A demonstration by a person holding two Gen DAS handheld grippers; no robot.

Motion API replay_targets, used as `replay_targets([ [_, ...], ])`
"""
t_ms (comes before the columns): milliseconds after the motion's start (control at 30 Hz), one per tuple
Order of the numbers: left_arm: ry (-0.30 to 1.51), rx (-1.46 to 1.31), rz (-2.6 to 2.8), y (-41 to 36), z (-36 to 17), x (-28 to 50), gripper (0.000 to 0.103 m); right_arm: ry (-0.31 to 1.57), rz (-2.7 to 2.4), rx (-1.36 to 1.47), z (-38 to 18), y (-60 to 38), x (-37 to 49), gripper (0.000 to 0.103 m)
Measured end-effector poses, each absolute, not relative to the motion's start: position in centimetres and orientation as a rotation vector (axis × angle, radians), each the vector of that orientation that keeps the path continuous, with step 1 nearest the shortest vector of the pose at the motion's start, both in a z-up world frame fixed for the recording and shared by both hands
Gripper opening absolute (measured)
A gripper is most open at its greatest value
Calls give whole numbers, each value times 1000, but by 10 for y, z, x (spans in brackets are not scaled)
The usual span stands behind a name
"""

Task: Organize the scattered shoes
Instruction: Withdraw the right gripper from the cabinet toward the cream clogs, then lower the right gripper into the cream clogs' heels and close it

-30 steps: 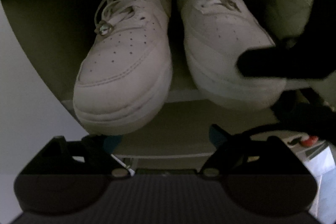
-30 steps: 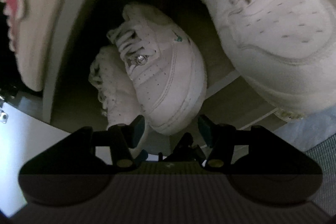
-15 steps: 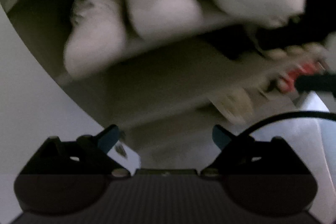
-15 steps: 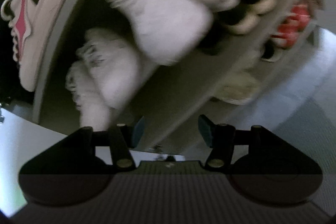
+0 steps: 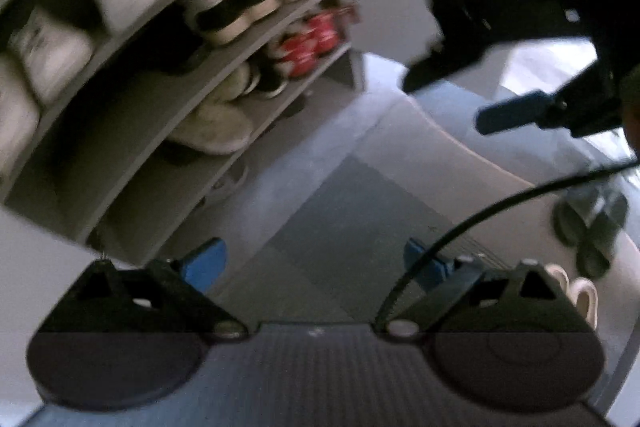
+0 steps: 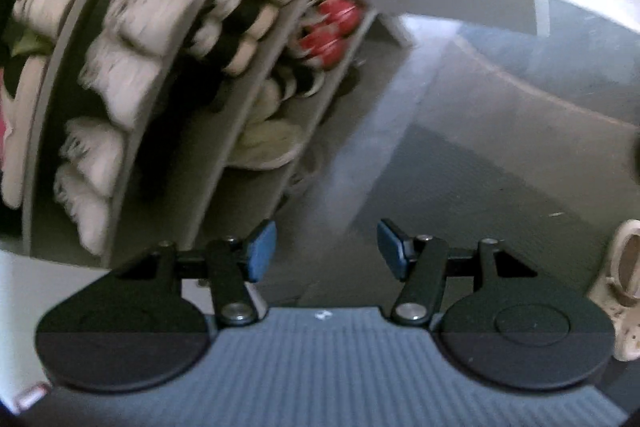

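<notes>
Shoes fill the gray shoe rack (image 6: 224,131) at the upper left of both frames: white sneakers (image 6: 120,67), red pairs (image 5: 312,43). Your left gripper (image 5: 316,263) and right gripper (image 6: 326,247) hang released, fingers apart over gray floor (image 6: 460,167); a beige clog (image 6: 624,287) lies lower right.

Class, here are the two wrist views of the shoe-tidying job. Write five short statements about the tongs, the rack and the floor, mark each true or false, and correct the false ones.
1. The left tongs grip a white sneaker. False: they are open and empty.
2. The right tongs are open and empty. True.
3. Red shoes sit on the shoe rack. True.
4. The beige clog stands on a rack shelf. False: it lies on the floor, at the right edge of the right wrist view.
5. A dark pair of slippers lies on the floor. True.
</notes>
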State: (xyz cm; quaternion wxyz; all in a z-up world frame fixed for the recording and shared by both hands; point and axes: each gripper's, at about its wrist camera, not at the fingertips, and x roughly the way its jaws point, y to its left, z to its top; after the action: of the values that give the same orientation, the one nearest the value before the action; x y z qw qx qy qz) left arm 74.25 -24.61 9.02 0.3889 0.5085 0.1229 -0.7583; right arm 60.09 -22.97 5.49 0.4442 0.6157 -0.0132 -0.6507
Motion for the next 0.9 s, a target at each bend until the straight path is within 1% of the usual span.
replay_targets([
  [67, 290, 1295, -1994, -244, 101, 733, 97, -65, -1654, 1537, 54, -206, 587, 60],
  [200, 188, 1283, -2076, -219, 123, 710, 97, -193, -1676, 1560, 64, -166, 558, 60],
  [333, 115, 1248, -2178, -193, 134, 680, 96, -159, -1667, 1489, 85, -146, 545, 60],
  [400, 90, 1240, -2217, -177, 136, 667, 95, -183, -1675, 1467, 94, -131, 538, 60],
  [433, 91, 1251, -2227, -168, 136, 655, 95, -230, -1673, 1471, 97, -121, 533, 63],
  [500, 116, 1250, -2244, -162, 138, 645, 95, -416, -1641, 1530, 96, -92, 518, 65],
  [567, 115, 1243, -2268, -153, 139, 630, 95, -446, -1646, 1556, 96, -77, 509, 66],
  [733, 46, 1252, -2337, -123, 141, 594, 95, -393, -1683, 1612, 92, -45, 489, 66],
  [800, 11, 1275, -2350, -112, 141, 583, 95, -335, -1764, 1609, 91, -27, 477, 66],
  [900, 42, 1307, -2353, -101, 143, 579, 95, -214, -1833, 1638, 83, -13, 468, 66],
])
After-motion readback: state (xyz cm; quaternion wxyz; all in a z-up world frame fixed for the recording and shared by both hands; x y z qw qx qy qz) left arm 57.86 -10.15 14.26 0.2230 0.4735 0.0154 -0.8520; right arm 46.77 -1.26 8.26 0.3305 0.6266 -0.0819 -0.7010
